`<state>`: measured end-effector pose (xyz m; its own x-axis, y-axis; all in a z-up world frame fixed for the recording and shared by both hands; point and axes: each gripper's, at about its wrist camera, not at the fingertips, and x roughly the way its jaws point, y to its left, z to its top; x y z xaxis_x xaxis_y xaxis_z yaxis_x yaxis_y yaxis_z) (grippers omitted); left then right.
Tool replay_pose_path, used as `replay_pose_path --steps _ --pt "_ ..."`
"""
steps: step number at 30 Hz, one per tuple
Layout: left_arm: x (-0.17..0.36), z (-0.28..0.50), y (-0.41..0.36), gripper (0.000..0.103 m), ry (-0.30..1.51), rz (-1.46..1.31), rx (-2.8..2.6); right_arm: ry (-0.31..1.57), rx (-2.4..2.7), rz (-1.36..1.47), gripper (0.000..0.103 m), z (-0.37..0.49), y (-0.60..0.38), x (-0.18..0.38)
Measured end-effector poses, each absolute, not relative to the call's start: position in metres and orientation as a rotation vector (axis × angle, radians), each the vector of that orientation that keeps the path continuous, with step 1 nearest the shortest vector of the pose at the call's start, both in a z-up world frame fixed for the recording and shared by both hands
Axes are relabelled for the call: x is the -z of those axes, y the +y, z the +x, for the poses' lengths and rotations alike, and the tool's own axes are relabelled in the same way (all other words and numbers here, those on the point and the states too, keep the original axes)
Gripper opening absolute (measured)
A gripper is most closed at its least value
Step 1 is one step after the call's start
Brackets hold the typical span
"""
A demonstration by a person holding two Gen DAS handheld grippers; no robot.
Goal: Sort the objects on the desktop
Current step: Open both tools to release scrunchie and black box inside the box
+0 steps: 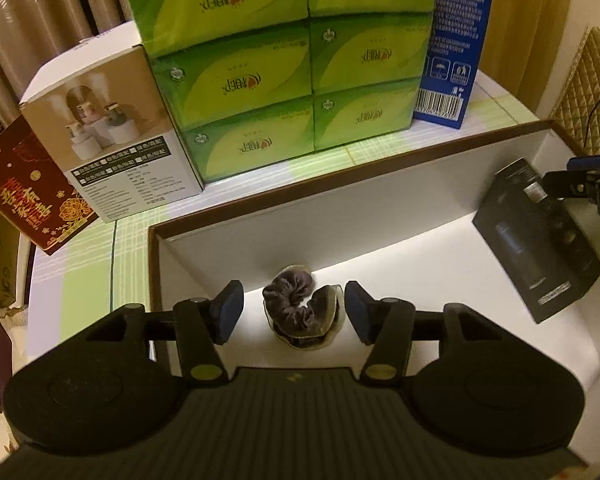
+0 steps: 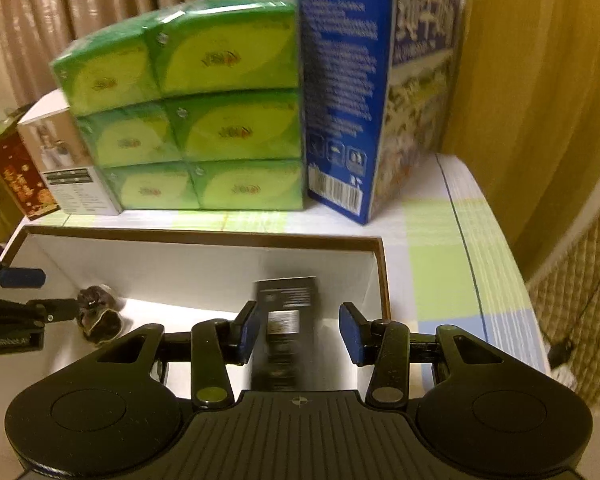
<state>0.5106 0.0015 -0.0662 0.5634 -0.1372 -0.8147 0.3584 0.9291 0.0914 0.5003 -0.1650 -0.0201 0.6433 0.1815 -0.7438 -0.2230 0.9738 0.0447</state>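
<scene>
A white open box with a brown rim (image 1: 260, 208) lies on the checked tablecloth. A dark brown scrunchie (image 1: 296, 304) on a beige card lies on the box floor; it also shows in the right wrist view (image 2: 98, 314). My left gripper (image 1: 294, 312) is open, its jaws on either side of the scrunchie, apart from it. A black rectangular box (image 1: 538, 236) rests in the right part of the white box. In the right wrist view the black box (image 2: 286, 332) sits between the jaws of my open right gripper (image 2: 298, 330), blurred; I cannot tell if a pad touches it.
Behind the white box stand a green tissue multipack (image 1: 284, 64), a blue carton (image 1: 456, 40), a white humidifier box (image 1: 112, 132) and a red box (image 1: 32, 196). Curtains hang at the back. The table edge (image 2: 512, 264) runs along the right.
</scene>
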Motion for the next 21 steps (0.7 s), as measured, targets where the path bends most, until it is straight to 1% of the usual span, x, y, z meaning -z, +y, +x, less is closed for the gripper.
replay_pose_path --steps 1,3,4,5,6,9,11,12,17,18,19,21 --pt "0.063 0.507 0.003 0.054 0.923 0.252 0.297 0.839 -0.237 -0.049 0.043 0.496 -0.166 0.018" --pt "0.056 0.501 0.007 0.056 0.915 0.239 0.295 0.835 -0.252 -0.030 0.054 0.489 -0.167 0.013" --pt "0.053 0.497 0.009 0.059 0.911 0.231 0.292 0.827 -0.253 -0.023 0.064 0.484 -0.169 0.010" --pt "0.049 0.494 0.010 0.061 0.905 0.225 0.288 0.817 -0.253 -0.021 0.069 0.479 -0.170 0.007" --pt "0.045 0.490 0.012 0.064 0.898 0.218 0.286 0.809 -0.257 -0.022 0.072 0.474 -0.171 0.004" --pt "0.031 0.478 0.018 0.066 0.875 0.204 0.275 0.801 -0.279 -0.012 0.079 0.458 -0.174 -0.005" --pt "0.021 0.468 0.023 0.069 0.857 0.191 0.265 0.795 -0.296 0.003 0.088 0.444 -0.176 -0.012" --pt "0.017 0.463 0.025 0.071 0.849 0.183 0.260 0.787 -0.305 0.011 0.089 0.438 -0.177 -0.015" --pt "-0.005 0.433 0.032 0.072 0.818 0.161 0.225 0.766 -0.329 0.038 0.091 0.402 -0.182 -0.033" --pt "-0.009 0.426 0.033 0.075 0.812 0.163 0.219 0.760 -0.332 0.041 0.091 0.395 -0.183 -0.036" --pt "-0.013 0.419 0.034 0.082 0.805 0.167 0.216 0.755 -0.334 0.043 0.092 0.388 -0.184 -0.039" --pt "-0.021 0.406 0.035 0.084 0.790 0.171 0.214 0.745 -0.335 0.046 0.094 0.376 -0.185 -0.044"
